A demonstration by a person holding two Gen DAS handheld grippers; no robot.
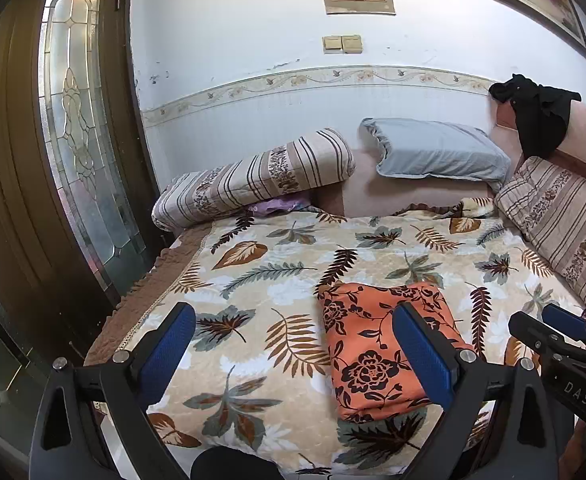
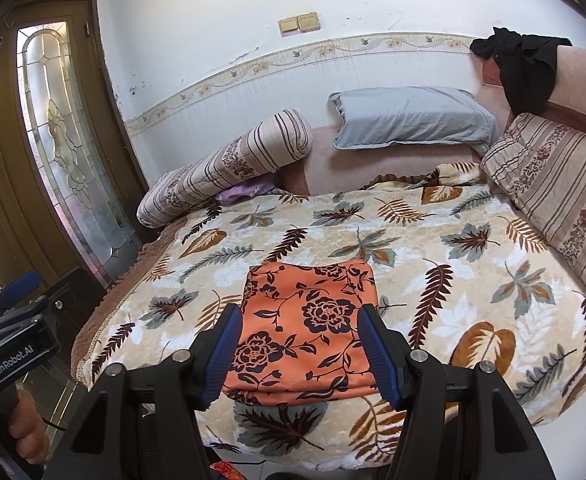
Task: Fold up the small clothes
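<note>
A leaf-print blanket (image 2: pixel 433 248) covered the bed. The folded orange floral cloth (image 2: pixel 309 328) lay near its front edge. Both grippers hovered empty, jaws apart: left gripper (image 1: pixel 293 356) reading "GenRobot.AI", right gripper (image 2: pixel 297 356) reading "DAS".

One folded orange floral cloth (image 2: pixel 307 326) lies on one bed (image 2: pixel 473 264). There are two striped cushions (image 2: pixel 229 168) (image 2: pixel 557 184), one grey pillow (image 2: pixel 409 118), one black garment (image 2: pixel 527 68), one glazed door (image 2: pixel 65 152) and two wall switches (image 2: pixel 297 23).
</note>
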